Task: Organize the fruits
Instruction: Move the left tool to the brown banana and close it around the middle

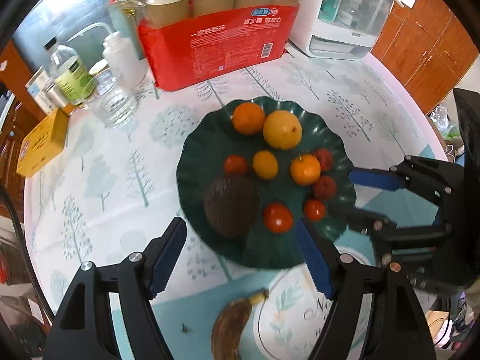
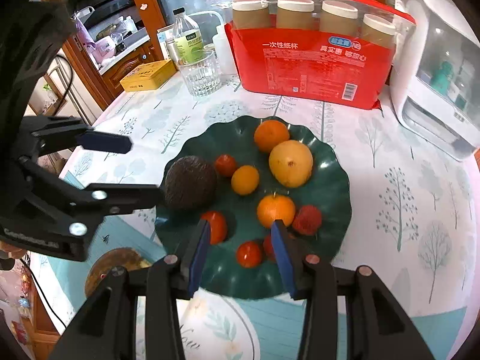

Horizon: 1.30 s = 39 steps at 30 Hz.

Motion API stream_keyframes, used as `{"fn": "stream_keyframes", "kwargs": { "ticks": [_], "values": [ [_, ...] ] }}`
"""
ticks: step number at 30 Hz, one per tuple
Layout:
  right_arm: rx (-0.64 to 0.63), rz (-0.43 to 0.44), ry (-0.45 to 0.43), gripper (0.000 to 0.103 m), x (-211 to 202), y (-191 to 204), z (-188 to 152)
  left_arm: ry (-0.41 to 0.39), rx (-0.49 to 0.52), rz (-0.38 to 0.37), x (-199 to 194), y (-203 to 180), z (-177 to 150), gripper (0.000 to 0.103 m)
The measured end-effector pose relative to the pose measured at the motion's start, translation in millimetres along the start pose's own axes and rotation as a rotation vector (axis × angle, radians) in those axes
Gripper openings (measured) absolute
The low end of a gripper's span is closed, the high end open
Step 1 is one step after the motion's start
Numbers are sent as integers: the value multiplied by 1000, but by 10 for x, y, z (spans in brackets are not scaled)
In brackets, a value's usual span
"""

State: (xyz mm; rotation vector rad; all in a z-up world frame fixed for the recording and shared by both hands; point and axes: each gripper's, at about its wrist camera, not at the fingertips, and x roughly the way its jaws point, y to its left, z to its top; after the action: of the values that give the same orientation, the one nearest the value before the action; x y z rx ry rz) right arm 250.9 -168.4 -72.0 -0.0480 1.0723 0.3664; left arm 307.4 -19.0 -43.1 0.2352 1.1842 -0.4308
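Note:
A dark green scalloped plate holds an avocado, two oranges, a large yellow fruit, a small yellow one, several tomatoes and red lychees. A browned banana lies on the cloth in front of the plate. My left gripper hangs open over the plate's near edge by the avocado, nothing between its fingers. My right gripper stands open with a narrower gap above the plate's near right side, holding nothing.
A red pack of paper cups stands behind the plate. A glass, bottles, and a yellow tin stand at the back left. A white appliance is at the right. The tree-print tablecloth covers the table.

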Motion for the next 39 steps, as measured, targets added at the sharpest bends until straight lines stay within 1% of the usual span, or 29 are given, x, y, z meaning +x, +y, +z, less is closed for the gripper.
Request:
{"fn": "stream_keyframes", "kwargs": {
  "ticks": [5, 11, 15, 21, 24, 26, 28, 32, 37, 39],
  "values": [
    [41, -9, 4, 42, -163, 19, -103, -30, -23, 45, -235, 27, -258, 74],
    [91, -8, -17, 42, -391, 55, -228, -91, -89, 91, -589, 95, -557, 74],
    [111, 8, -32, 42, -508, 114, -305, -146, -127, 118, -799, 84, -790, 79],
    [105, 3, -65, 42, -621, 248, -406, -182, -176, 170, -873, 55, -1145, 80],
    [110, 3, -74, 42, -628, 298, -477, -184, -199, 198, -821, 35, -1308, 80],
    [105, -8, -76, 42, -618, 326, -535, -180, -214, 234, -723, 21, -1435, 80],
    [99, -23, -77, 42, -590, 356, -609, -167, -230, 250, -622, 22, -1532, 80],
    [100, -38, -59, 42, -484, 367, -761, -117, -285, 241, -350, 60, -1711, 80],
    [97, -60, -11, 42, -314, 349, -937, -52, -361, 224, 30, 125, -1887, 80],
    [101, -62, 2, 42, -278, 326, -976, -34, -370, 220, 135, 144, -1927, 78]
  ]
}}
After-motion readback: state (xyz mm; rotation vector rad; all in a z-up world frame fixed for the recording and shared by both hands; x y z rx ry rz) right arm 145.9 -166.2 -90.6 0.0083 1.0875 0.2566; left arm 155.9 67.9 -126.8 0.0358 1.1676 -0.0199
